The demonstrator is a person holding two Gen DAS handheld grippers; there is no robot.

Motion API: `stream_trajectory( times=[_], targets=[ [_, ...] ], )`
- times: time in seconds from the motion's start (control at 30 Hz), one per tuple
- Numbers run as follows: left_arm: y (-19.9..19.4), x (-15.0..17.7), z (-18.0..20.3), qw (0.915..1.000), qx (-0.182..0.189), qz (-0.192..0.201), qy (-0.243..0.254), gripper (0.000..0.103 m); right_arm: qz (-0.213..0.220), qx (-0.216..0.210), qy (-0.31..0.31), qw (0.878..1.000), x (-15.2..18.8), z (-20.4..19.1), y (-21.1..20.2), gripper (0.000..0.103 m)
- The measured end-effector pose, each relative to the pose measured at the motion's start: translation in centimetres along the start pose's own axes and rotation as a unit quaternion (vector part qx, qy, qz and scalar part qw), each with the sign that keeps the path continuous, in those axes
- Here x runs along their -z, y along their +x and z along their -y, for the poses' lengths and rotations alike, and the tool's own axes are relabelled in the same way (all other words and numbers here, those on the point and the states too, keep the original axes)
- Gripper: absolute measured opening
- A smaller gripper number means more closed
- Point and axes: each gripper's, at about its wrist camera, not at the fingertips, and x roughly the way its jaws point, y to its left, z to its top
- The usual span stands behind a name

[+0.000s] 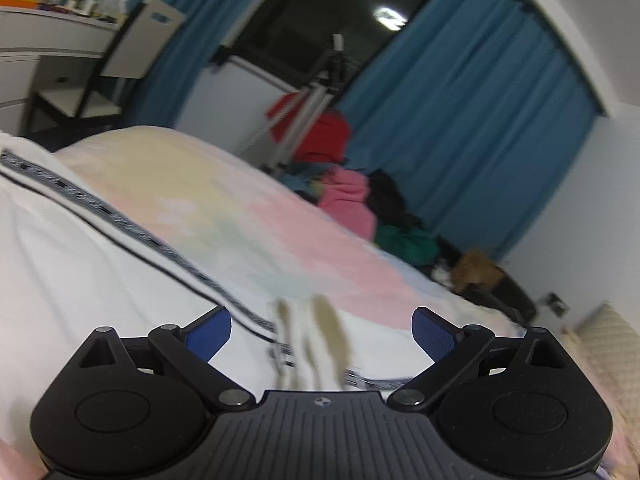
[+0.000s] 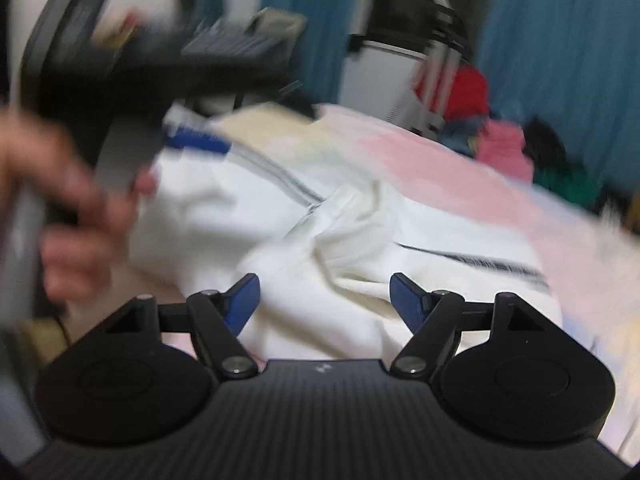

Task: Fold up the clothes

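A white garment with a dark patterned stripe (image 1: 80, 248) lies spread on the pastel bed cover (image 1: 280, 224). My left gripper (image 1: 322, 336) hovers low over it, open, with a blurred drawstring between the blue pads and nothing held. In the right wrist view the same white garment (image 2: 320, 240) lies rumpled, with a raised fold in the middle. My right gripper (image 2: 325, 300) is open just above that fold. A hand (image 2: 68, 208) holding the left gripper (image 2: 196, 140) shows at the left, blurred; its blue pads are over the garment's far edge.
A pile of coloured clothes (image 1: 352, 200) sits at the bed's far side below blue curtains (image 1: 480, 120). A tripod (image 1: 308, 108) with a red cloth stands behind it. A white desk (image 1: 48, 48) and chair are at the left.
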Motion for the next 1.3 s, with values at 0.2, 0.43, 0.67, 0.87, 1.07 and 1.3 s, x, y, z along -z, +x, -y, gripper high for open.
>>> stream_trajectory(
  times=[0.2,0.43,0.67,0.87,1.07,1.3],
  targets=[
    [1.5,2.1,1.9,0.9974,0.038,-0.045,0.042,0.084,0.01,0.057,0.299,0.952,0.8,10.7,-2.3,0.073],
    [5.0,3.7,2.4,0.9932,0.071,-0.078,0.049,0.065,0.013,0.09,0.435,0.896,3.6,17.3,-0.6,0.051],
    [6.1,5.8,4.1,0.987,0.081,-0.085,0.109,0.019,-0.01,0.096,0.503,0.859,5.4,20.2,2.8,0.036],
    [4.0,5.2,3.5,0.9889,0.121,-0.035,0.079,0.009,-0.009,0.081,0.507,0.858,5.4,20.1,2.8,0.036],
    [2.5,5.5,3.9,0.9825,0.157,-0.043,0.09,0.009,-0.006,0.055,0.511,0.858,5.1,19.9,2.8,0.04],
    [2.4,5.7,3.2,0.9848,0.154,-0.05,0.063,0.009,-0.025,0.073,0.505,0.86,3.9,20.8,5.8,0.041]
  ],
)
